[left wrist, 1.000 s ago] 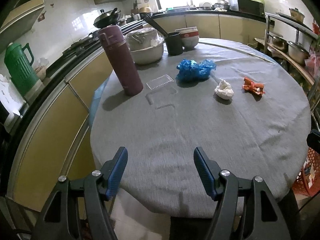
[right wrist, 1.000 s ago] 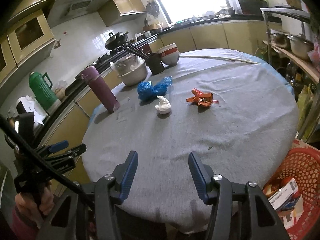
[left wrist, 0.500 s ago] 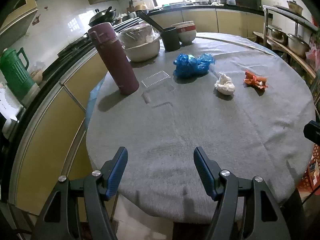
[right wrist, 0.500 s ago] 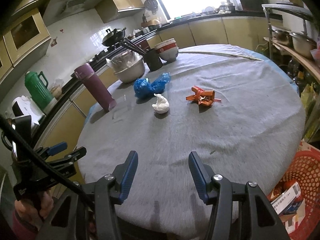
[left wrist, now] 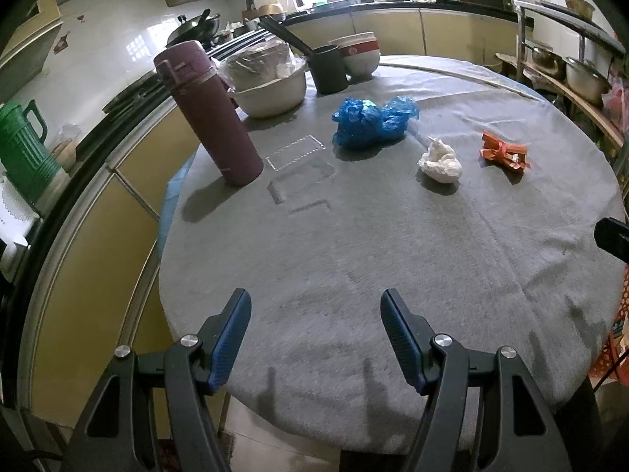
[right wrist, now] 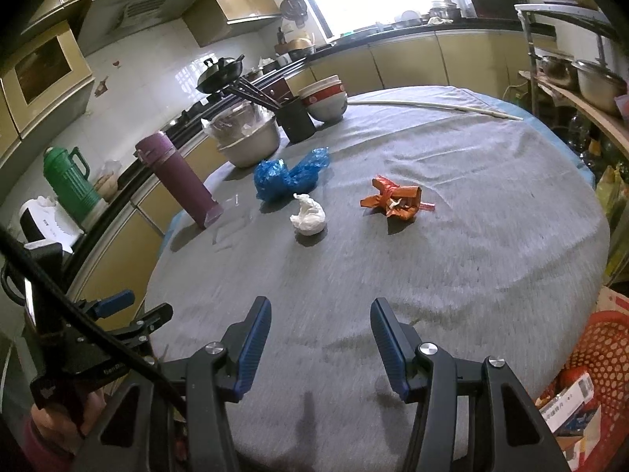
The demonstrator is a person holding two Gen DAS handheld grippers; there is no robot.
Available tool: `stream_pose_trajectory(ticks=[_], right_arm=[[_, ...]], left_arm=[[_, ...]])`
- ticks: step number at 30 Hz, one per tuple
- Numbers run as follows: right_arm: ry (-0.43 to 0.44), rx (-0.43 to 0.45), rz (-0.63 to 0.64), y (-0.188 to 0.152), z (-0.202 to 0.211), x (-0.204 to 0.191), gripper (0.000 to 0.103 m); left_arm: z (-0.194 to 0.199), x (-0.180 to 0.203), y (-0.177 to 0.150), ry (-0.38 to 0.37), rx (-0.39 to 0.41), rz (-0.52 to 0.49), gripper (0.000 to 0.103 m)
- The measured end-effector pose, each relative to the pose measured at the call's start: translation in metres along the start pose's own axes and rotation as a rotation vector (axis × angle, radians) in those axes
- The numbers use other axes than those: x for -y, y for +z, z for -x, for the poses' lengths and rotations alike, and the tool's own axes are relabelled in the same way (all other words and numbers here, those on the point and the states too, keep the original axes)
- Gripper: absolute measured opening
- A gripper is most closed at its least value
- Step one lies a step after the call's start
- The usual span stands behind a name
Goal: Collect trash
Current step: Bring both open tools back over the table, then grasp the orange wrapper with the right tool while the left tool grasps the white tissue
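Three pieces of trash lie on the round grey table (left wrist: 354,259): a crumpled blue plastic bag (left wrist: 373,120) (right wrist: 289,175), a white tissue wad (left wrist: 440,162) (right wrist: 308,215) and an orange-red wrapper (left wrist: 504,152) (right wrist: 395,198). My left gripper (left wrist: 316,303) is open and empty over the near table edge. My right gripper (right wrist: 320,306) is open and empty over the near edge too, well short of the trash. The left gripper also shows in the right wrist view (right wrist: 133,305) at the lower left.
A maroon flask (left wrist: 208,112), a covered bowl (left wrist: 267,78), a black cup (left wrist: 328,67) and stacked bowls (left wrist: 357,57) stand at the table's back. A red basket (right wrist: 582,373) with trash sits on the floor at the right. Kitchen counters ring the table.
Both grippers have moved forward over the table edge, so the trash looks nearer. Jaws stay open. Nothing on the table has moved.
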State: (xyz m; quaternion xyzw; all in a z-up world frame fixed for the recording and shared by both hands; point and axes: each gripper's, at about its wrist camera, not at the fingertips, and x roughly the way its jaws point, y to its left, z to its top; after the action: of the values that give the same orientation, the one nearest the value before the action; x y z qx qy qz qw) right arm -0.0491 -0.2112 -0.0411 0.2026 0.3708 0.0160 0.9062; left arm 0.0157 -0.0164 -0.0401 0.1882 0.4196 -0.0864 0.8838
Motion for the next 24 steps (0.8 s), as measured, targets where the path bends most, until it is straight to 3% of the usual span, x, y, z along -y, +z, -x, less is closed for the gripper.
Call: stream_pose_trajectory(ticks=[24], right_arm=[[-0.021,0.03,-0.03,0.021,-0.013,0.021,0.057]], left_arm=[[-0.003,0.014,0.016,-0.011,0.018,-0.035,0.069]])
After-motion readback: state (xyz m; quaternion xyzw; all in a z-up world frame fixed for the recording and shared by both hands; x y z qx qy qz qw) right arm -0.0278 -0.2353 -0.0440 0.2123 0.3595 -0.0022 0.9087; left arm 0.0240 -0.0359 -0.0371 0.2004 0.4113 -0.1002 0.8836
